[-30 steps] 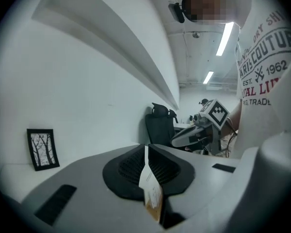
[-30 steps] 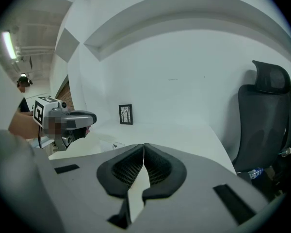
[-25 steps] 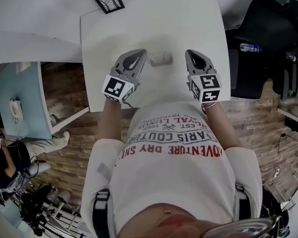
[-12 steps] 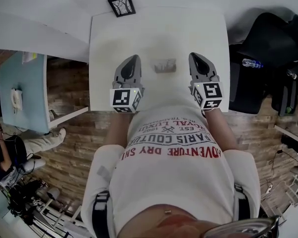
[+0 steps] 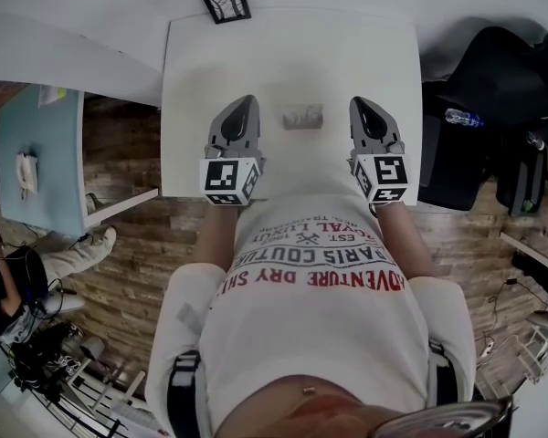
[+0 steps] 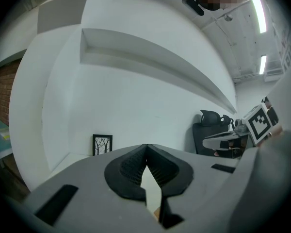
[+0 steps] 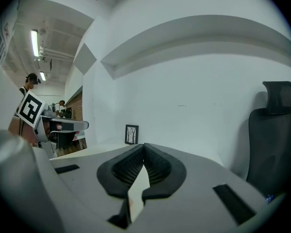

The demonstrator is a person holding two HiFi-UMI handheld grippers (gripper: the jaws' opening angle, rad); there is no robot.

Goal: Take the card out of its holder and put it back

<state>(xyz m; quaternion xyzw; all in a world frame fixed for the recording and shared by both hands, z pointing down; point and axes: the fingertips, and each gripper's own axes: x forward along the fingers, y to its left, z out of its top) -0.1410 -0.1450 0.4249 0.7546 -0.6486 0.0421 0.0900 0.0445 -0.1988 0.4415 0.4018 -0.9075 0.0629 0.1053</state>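
Card holder: a small, pale grey oblong (image 5: 302, 117) lying flat on the white table (image 5: 201, 62), long side running left to right; finer detail too small to make out
Card: cannot be told apart from the holder in the head view; neither gripper view shows it
Location: about mid-table, between the tips of the two grippers and touching neither
Left gripper (image 5: 247, 103): jaws together, dark ribbed pads meeting at the tips, nothing between them; held just left of the holder, pointing to the far side
Right gripper (image 5: 362, 104): jaws together, pads meeting at the tips, nothing between them; held just right of the holder, pointing to the far side
Markings on holder: too small to read
Marker cubes: black and white square codes, no lettering
Shirt print (image 5: 315, 267): seen upside down from the head view; red line reads "ADVENTURE DRY SH", dark line above reads in part "ARIS COUTU", small line includes "EST."
Framed picture (image 5: 226, 2): black frame, bare-tree drawing, at the table's far edge by the wall
Chair (image 5: 493, 80): black, right of the table, with a clear bottle (image 5: 460, 117) on it; label unreadable
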